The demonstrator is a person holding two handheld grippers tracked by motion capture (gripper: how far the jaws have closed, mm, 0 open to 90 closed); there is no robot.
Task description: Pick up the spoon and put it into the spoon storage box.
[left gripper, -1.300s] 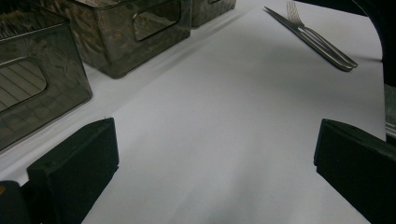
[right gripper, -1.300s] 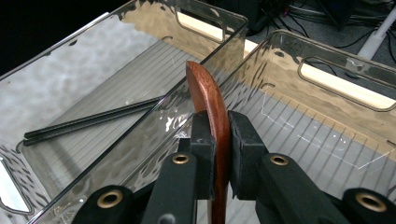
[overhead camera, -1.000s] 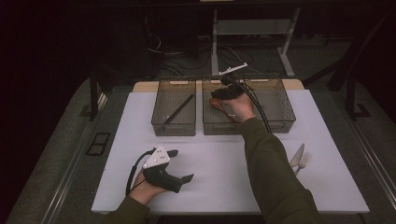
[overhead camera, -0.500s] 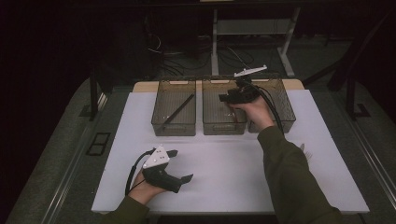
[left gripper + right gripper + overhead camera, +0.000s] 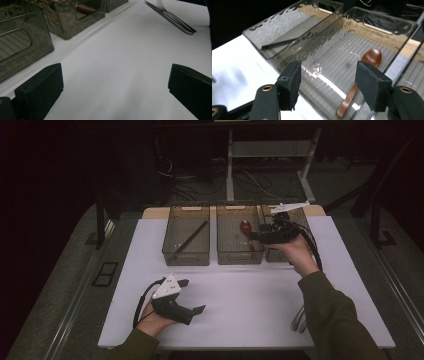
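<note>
Over the white table (image 5: 250, 305) three smoky bins stand in a row. A second ago the right gripper (image 5: 257, 236) was down inside the middle bin (image 5: 239, 257); now it has lifted clear toward the right-hand bin, jaws spread and empty, leaving the brown spoon (image 5: 359, 80) lying there. That drop looks done. The left gripper (image 5: 192, 296) rests near the front edge, open, with forks (image 5: 172, 18) waiting.

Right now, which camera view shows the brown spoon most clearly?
The right gripper view: the brown spoon lies whole and close in the middle bin. The high view shows it small, partly behind the right gripper. The left gripper view shows a sliver through the bin's handle opening.
</note>
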